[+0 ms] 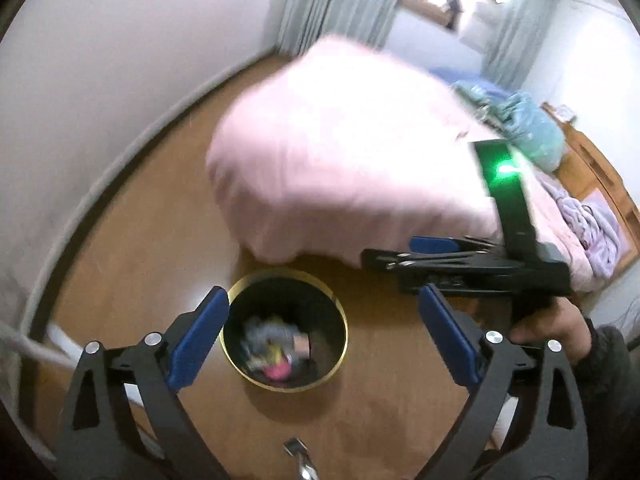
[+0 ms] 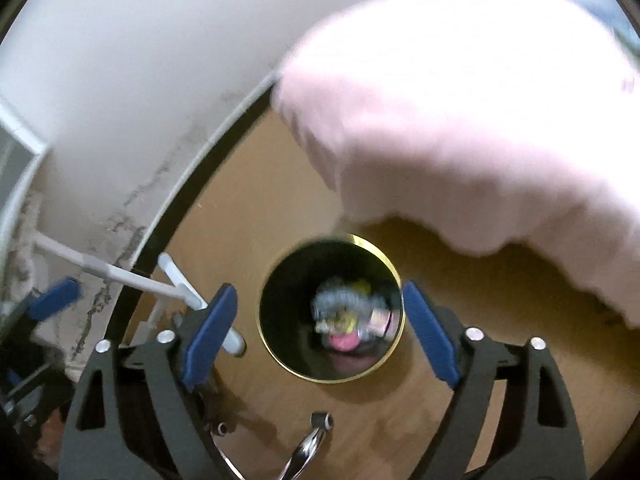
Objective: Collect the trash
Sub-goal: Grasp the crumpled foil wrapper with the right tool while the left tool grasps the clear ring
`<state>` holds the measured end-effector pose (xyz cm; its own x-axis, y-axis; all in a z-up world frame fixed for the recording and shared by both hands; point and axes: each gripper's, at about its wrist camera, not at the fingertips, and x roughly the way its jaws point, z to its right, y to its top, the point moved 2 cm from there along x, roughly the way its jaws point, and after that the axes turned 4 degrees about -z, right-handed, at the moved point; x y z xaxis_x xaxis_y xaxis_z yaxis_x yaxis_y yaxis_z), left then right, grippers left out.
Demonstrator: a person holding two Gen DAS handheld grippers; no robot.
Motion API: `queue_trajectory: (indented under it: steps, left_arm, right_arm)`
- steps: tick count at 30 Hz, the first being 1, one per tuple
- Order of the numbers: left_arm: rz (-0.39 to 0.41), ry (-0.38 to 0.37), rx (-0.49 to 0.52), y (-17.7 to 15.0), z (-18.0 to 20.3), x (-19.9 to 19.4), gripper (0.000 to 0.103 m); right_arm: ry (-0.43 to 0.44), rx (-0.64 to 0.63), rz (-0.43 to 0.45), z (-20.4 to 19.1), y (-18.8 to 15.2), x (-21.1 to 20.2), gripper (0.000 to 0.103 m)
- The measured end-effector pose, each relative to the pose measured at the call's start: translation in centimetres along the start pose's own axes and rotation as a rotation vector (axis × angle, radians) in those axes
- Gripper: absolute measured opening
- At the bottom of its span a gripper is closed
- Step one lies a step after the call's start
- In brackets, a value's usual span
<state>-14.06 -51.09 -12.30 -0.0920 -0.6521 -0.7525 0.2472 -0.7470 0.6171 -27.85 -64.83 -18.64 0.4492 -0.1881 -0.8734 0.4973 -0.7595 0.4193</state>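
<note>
Both tongs wide and empty above the bin

Your left tongs (image 1: 324, 330) and right tongs (image 2: 320, 334) gape with nothing between the blue pads. The trash (image 2: 352, 314), crumpled wrappers and a pink scrap, lies inside the round, black, gold-rimmed bin (image 2: 394, 270) on the smooth wooden floor (image 1: 160, 208). Risk: the soft pink quilt (image 1: 340, 152) overhanging the rim could snag.

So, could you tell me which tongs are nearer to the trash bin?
Right, probably. The right tongs hang open above the trash bin, which fills more of their view; the left tongs, also open, hang above it too, seemingly higher.
</note>
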Motion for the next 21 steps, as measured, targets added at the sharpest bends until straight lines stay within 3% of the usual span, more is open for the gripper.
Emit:
queue_trajectory:
  steps: [4,9,11,12,14,17,21]
  left_arm:
    - [0.112,0.089,0.016,0.4,-0.3,-9.5,0.096]
    - [0.156,0.264,-0.132,-4.2,-6.9,-20.8,0.097]
    - [0.167,0.357,-0.237,-8.0,-10.9,-26.1,0.097]
    - [0.165,0.411,-0.286,-9.5,-12.2,-27.9,0.097]
    - [0.188,0.500,-0.386,-14.1,-15.1,-33.4,0.097]
    - [0.206,0.610,-0.531,-20.6,-18.2,-39.7,0.097]
    - [0.197,0.709,-0.696,-27.5,-21.2,-43.9,0.097]
  right_arm:
    - [0.056,-0.175,0.093,-8.4,1.5,-6.0,0.087]
    - [0.236,-0.459,0.120,-24.1,-0.2,-9.3,0.087]
    - [0.333,-0.573,0.095,-30.8,-1.7,-9.6,0.087]
    - [0.336,-0.620,0.100,-33.9,-2.5,-9.9,0.087]
    - [0.368,-0.711,0.133,-38.6,-3.7,-10.7,0.087]
    - [0.474,-0.837,0.080,-45.3,-6.0,-10.7,0.087]
    - [0.552,-1.059,-0.013,-53.7,-10.2,-8.8,0.087]
